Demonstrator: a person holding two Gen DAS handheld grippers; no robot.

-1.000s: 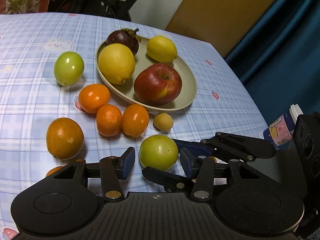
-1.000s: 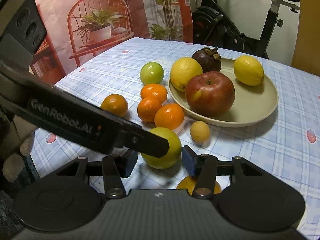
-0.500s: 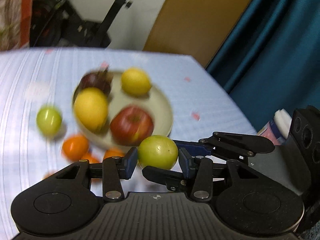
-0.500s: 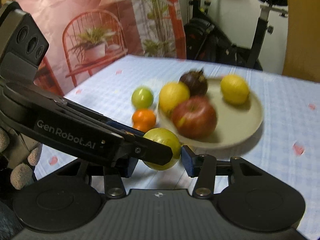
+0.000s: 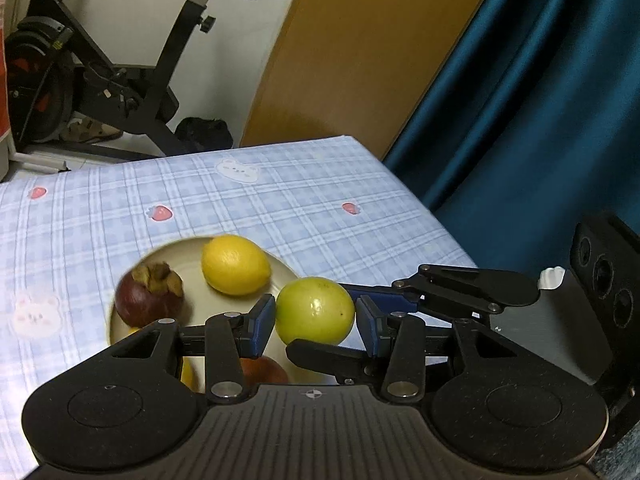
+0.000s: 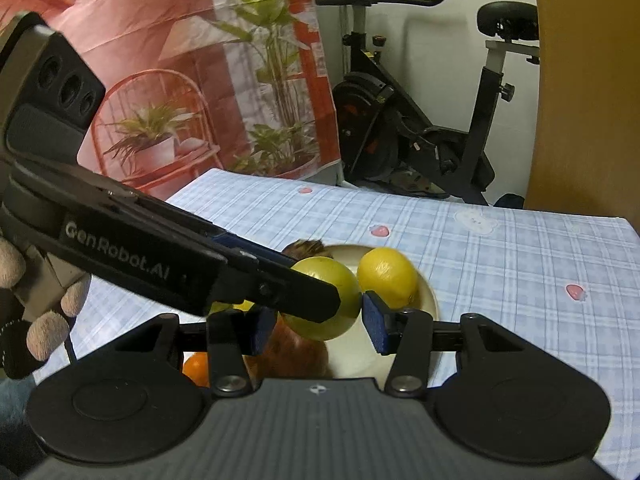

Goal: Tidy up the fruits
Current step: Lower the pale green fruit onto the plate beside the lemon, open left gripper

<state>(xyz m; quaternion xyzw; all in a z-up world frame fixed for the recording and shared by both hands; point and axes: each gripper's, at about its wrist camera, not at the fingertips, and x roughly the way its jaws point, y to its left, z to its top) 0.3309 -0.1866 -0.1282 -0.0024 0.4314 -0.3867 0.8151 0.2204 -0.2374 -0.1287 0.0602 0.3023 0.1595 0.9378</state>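
Observation:
A green round fruit [image 5: 316,310] [image 6: 332,270] hangs in the air above the near part of a beige plate [image 5: 192,280] [image 6: 428,300]. My left gripper [image 5: 316,320] has its blue pads pressed on the fruit's two sides. My right gripper [image 6: 316,328] grips the same fruit crosswise. Its fingers [image 5: 460,284] reach in from the right in the left wrist view. The left gripper's finger [image 6: 280,288] crosses the fruit's front in the right wrist view. On the plate lie a lemon [image 5: 236,264] [image 6: 386,276], a mangosteen [image 5: 150,300] and a red apple [image 5: 260,372] [image 6: 300,356].
An orange [image 6: 196,364] shows on the blue checked tablecloth [image 5: 280,200] beside the plate. Beyond the table's far edge stand an exercise bike [image 5: 100,60] [image 6: 420,128], a wooden panel [image 5: 360,60] and a teal curtain [image 5: 520,120]. A gloved hand [image 6: 40,320] holds the left gripper.
Both grippers closed on the green fruit, lifted it off the tablecloth and carried it over the plate. The loose oranges and second green fruit have dropped out of view.

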